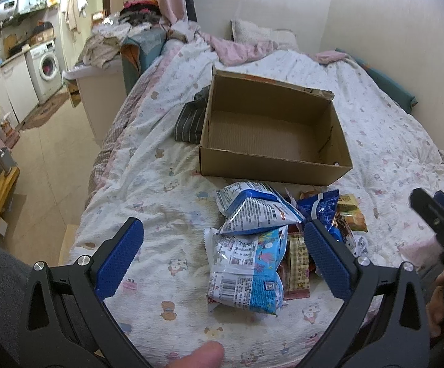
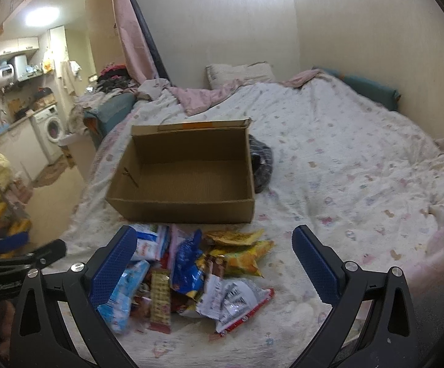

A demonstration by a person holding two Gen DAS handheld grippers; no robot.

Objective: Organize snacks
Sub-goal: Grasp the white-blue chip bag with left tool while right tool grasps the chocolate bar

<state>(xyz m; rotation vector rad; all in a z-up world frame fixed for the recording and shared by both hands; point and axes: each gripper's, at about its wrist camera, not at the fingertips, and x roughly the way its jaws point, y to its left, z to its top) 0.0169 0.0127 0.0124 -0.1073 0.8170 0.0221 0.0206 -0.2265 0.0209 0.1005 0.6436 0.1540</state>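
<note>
**Both grippers spread wide over the snack pile, box waiting beyond**

While we hold both tools above the bed [image 1: 166, 159], nothing is gripped by either. Starting at the left, our left gripper [image 1: 223, 256] has its jaws wide apart; between them lies a white-and-blue snack bag [image 1: 246, 271], with a second blue-and-white bag [image 1: 257, 210] just ahead of it, resting against it. Close by the right-hand jaw sits a checked, red-edged packet [image 1: 298, 268]. Straight ahead, past the fingertips, stands the cardboard box [image 1: 275, 161], open and bare inside, with a dark striped cloth [image 1: 191, 119] at its left wall.

Moving right, our right gripper [image 2: 216, 266] also has its jaws wide apart. Between them sprawl the snacks: a blue packet [image 2: 188, 263], yellow bags [image 2: 243, 251] and a white, red-edged bag [image 2: 237, 303] nearest us. That same box [image 2: 188, 211] sits just beyond the pile.
</note>
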